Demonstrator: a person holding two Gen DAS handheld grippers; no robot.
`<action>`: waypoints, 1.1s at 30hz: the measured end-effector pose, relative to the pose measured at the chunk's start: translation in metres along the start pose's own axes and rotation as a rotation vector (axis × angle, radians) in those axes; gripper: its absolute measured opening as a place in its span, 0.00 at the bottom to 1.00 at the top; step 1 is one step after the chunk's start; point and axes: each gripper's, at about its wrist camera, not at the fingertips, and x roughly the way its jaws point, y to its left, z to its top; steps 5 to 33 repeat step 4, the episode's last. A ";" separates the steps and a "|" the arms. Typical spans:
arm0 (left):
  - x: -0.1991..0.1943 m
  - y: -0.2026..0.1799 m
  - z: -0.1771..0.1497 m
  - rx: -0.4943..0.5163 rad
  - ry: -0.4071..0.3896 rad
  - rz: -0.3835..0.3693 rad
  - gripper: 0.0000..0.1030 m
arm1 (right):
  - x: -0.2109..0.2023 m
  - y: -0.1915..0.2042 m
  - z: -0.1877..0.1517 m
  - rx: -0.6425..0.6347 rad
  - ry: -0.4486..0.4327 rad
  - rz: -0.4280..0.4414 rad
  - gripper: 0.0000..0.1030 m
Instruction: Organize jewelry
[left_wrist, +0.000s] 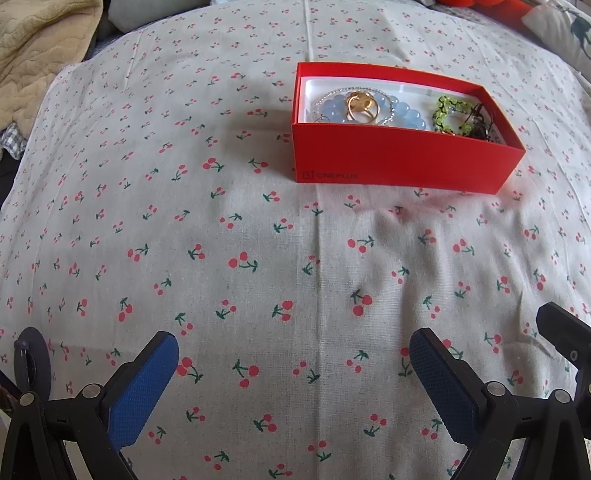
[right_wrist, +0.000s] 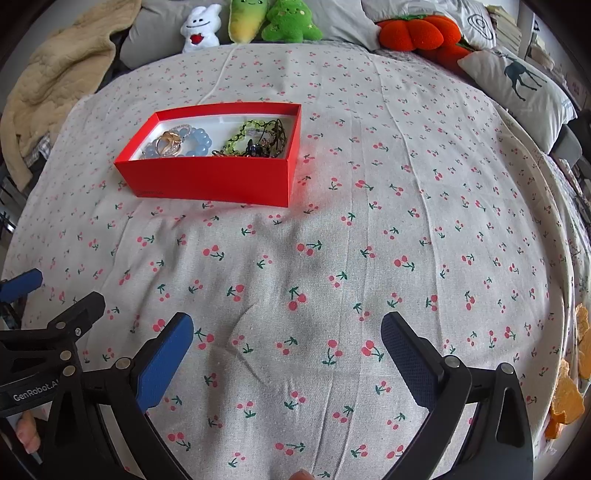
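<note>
One cherry-print cotton bedsheet (right_wrist: 369, 236) carries a rectangular red cardboard box (right_wrist: 214, 181) holding glossy blue beads (right_wrist: 199, 144), green beads (right_wrist: 236, 142) and gold rings (right_wrist: 168, 142). Left claw (left_wrist: 293, 365) and right claw (right_wrist: 287, 343) gape wide, empty, textured blue pads (left_wrist: 142, 391).

A cherry-print bed (right_wrist: 369, 221) carries a red box (right_wrist: 214, 181) and plush toys (right_wrist: 280, 22).

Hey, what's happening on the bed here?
A person holds two grippers over a cherry-print sheet. Both the left gripper and the right gripper are open and empty, well short of the red box. The box already holds a blue bead bracelet, gold rings, and a green bead bracelet. No jewelry lies loose on the sheet.
</note>
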 end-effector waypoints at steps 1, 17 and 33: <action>0.001 0.000 0.000 -0.003 0.001 0.004 0.99 | 0.000 0.000 0.000 -0.001 0.000 0.000 1.00; 0.004 0.002 -0.001 -0.015 0.002 0.004 0.99 | 0.002 0.000 0.001 0.003 0.000 -0.004 1.00; 0.004 0.002 -0.001 -0.015 0.002 0.004 0.99 | 0.002 0.000 0.001 0.003 0.000 -0.004 1.00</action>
